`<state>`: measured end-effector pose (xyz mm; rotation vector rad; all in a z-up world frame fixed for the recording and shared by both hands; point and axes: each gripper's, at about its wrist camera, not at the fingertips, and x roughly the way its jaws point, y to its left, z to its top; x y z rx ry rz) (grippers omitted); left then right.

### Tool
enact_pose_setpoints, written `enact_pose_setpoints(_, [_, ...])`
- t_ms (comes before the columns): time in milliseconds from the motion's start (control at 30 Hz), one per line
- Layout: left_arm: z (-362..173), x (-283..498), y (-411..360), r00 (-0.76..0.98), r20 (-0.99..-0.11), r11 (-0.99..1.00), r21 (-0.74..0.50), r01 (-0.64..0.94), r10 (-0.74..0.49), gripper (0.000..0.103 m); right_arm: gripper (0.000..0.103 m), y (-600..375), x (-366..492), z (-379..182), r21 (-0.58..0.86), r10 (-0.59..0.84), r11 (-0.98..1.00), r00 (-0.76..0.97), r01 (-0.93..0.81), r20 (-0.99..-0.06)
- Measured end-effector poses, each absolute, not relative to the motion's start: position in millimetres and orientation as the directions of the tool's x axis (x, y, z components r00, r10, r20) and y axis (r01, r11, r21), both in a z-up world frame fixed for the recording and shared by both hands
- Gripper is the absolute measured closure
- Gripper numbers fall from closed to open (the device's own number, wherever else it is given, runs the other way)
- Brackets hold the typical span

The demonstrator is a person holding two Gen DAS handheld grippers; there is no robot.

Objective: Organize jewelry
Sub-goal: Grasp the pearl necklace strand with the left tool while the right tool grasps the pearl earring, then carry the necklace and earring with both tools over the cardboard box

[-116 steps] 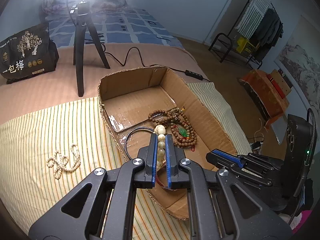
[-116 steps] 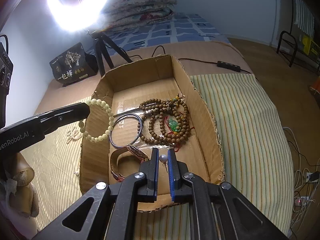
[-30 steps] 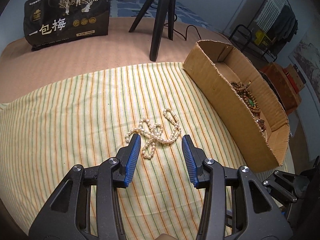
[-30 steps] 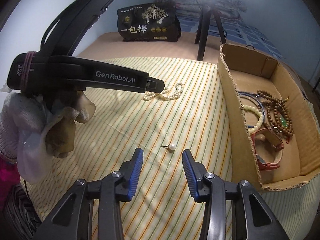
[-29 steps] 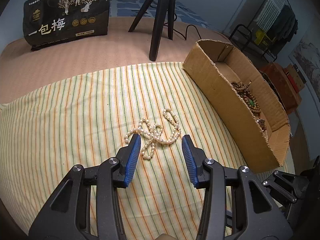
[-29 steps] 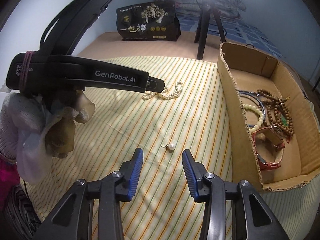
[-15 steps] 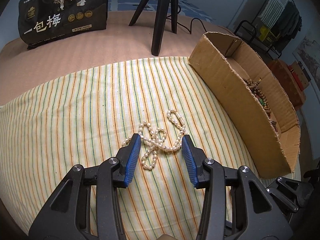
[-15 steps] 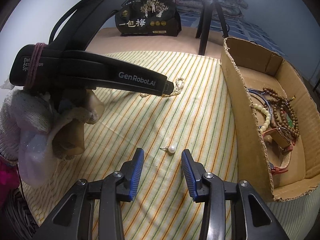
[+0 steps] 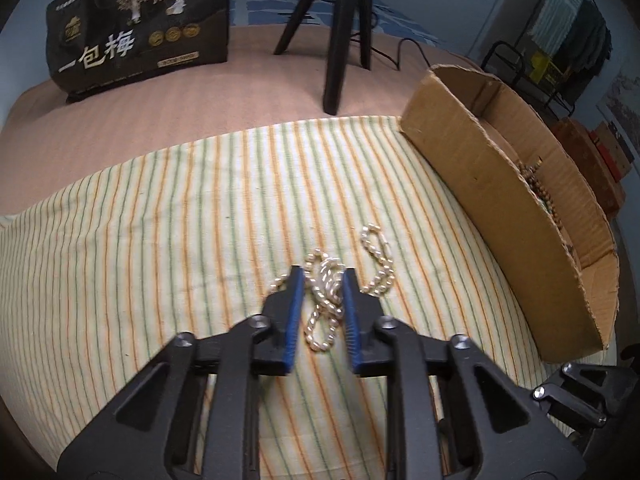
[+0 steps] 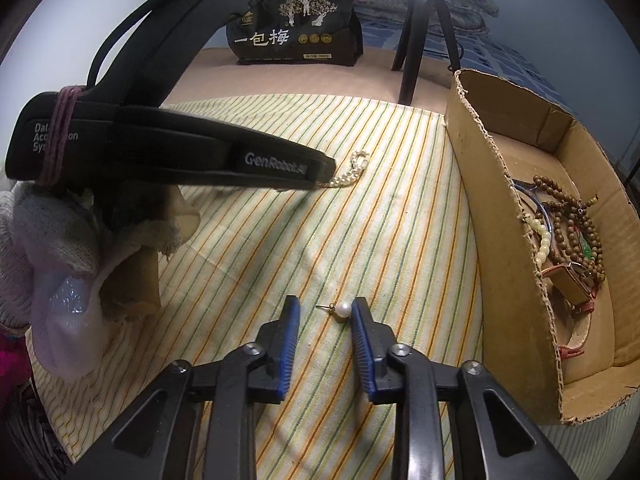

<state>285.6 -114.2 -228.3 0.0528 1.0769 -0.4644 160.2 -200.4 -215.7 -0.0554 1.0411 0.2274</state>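
the left tool (image 9: 319, 280) has dropped around the pearl necklace (image 9: 332, 292), half-closed, not yet gripping. the right tool (image 10: 325, 310) brackets the pearl earring (image 10: 342, 310), open; cardboard box (image 10: 516, 264) at 3 o'clock.

Bed (image 9: 248, 76) carries striped cloth (image 9: 160, 216); cardboard box (image 9: 480, 184); black bag (image 9: 136, 28).

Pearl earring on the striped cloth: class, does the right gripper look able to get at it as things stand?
Probably yes. The pearl earring lies between the open fingers of the right gripper on the striped cloth, with nothing over it.
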Motion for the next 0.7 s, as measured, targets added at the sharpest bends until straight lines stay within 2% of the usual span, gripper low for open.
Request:
enact_pose_setpoints(33, [-229, 287, -112, 0.386, -0.857, 0.904, -0.189, 0.382, -0.343, 0.095, 0.083, -201, 161, -216, 0.063, 0.161, 0.975, 0.484, -0.212, -0.860])
enact_pose_setpoints(100, [-229, 289, -109, 0.382, -0.855, 0.906, -0.207, 0.370, -0.352, 0.096, 0.087, -202, 161, -216, 0.064, 0.160, 0.976, 0.485, -0.208, -0.860])
enact_pose_setpoints(367, [-219, 286, -99, 0.383, -0.846, 0.907, -0.239, 0.348, -0.370, 0.098, 0.088, -206, 158, -209, 0.077, 0.171, 0.976, 0.500, -0.202, -0.849])
enact_pose_setpoints(700, [-172, 279, -80, 0.440, -0.774, 0.885, -0.338, 0.321, -0.456, 0.098, 0.088, -216, 153, -181, 0.109, 0.198, 0.976, 0.558, -0.189, -0.806])
